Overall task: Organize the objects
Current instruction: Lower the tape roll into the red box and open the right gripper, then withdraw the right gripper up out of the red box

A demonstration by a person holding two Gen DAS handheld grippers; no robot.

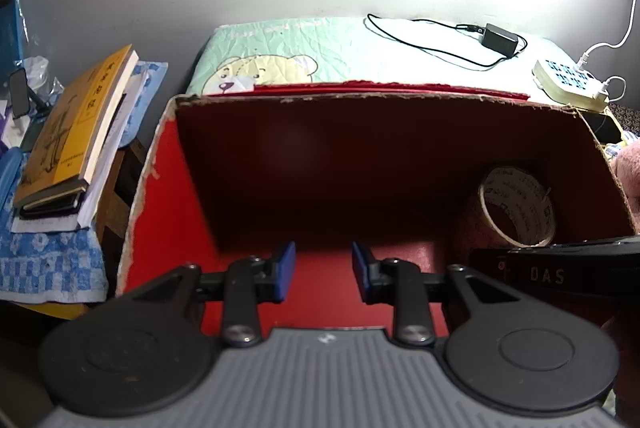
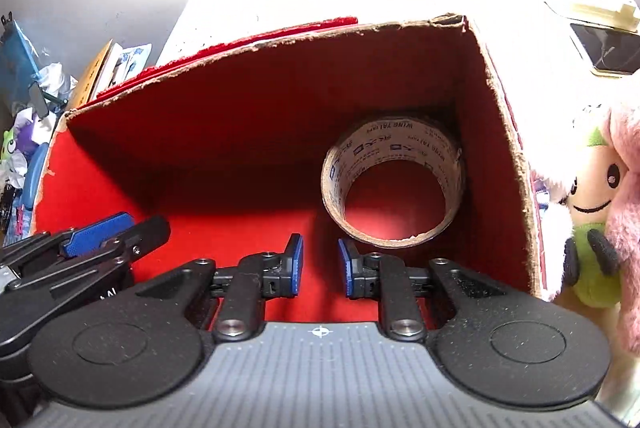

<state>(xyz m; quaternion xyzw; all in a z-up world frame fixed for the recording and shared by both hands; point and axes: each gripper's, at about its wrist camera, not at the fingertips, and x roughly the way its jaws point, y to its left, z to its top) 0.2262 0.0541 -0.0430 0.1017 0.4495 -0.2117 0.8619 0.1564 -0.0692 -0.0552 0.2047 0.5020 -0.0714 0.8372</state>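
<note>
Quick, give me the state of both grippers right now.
Left gripper: open, nothing between its pads, above the red box floor.
Right gripper: open, empty, just short of the tape roll.

Left gripper (image 1: 323,270) over a red cardboard box (image 1: 168,196).
Jaws parted, empty; a tape roll (image 1: 516,206) lies at three o'clock, inside the box.

A cardboard box (image 2: 496,132), its raw brown edges torn and rough, shows a matt red lining. Inside it a roll of glossy packing tape (image 2: 394,184) sits on a printed paper core. The gripper fingers (image 2: 294,264) are matt black plastic with smooth blue pads. Beside the box, a fluffy pink plush toy (image 2: 600,196); farther off, a paperback book (image 1: 70,132) on checked terry cloth (image 1: 48,264).
</note>
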